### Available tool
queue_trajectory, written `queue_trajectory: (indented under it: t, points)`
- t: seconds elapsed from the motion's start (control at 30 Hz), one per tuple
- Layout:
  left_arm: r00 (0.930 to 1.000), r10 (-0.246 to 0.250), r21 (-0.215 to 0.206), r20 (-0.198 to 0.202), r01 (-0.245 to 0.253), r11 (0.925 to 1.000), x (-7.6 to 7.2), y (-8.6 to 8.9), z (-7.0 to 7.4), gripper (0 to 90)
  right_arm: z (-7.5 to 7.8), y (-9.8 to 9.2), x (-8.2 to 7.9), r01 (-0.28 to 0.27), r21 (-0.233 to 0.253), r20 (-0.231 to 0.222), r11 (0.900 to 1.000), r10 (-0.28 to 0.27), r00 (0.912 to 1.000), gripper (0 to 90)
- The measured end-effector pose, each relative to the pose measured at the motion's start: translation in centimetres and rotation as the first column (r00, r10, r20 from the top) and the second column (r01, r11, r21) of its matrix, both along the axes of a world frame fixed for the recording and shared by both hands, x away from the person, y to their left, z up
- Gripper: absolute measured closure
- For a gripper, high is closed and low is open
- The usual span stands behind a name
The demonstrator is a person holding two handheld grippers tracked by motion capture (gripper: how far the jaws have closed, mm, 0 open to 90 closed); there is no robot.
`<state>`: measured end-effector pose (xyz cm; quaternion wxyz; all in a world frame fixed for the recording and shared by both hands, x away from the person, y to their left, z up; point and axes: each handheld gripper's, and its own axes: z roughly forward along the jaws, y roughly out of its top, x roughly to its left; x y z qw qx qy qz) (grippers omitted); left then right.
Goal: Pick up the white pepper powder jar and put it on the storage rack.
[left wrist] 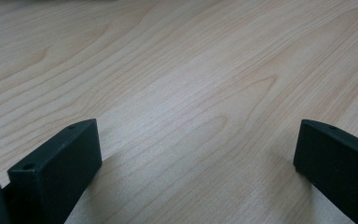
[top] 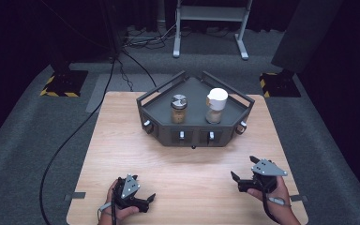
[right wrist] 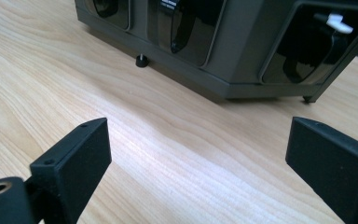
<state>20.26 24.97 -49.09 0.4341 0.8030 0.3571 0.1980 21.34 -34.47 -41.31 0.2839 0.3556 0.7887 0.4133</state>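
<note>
High view: both grippers sit low at the near table edge, well apart from the rack. Left gripper (top: 143, 199) has jaws spread wide, nothing between them, bare wood table (left wrist: 191, 93) under it. Right gripper (top: 244, 174) is also wide open and empty, facing the dark rack (top: 194, 133). On the rack stand a brown spice jar (top: 178, 108) and a white-capped jar (top: 215, 106).
</note>
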Motion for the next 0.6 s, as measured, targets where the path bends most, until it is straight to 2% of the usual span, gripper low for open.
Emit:
queue_trajectory:
  t: [0.6]
  points:
    - [1.0, 0.002, 0.0, 0.0, -0.002, 1.0, 0.0, 0.0, 0.0, 0.7, -2.7, -0.2, -0.7, 0.009, 0.004, -0.072, 1.0, -0.009, 0.9974, 6.8]
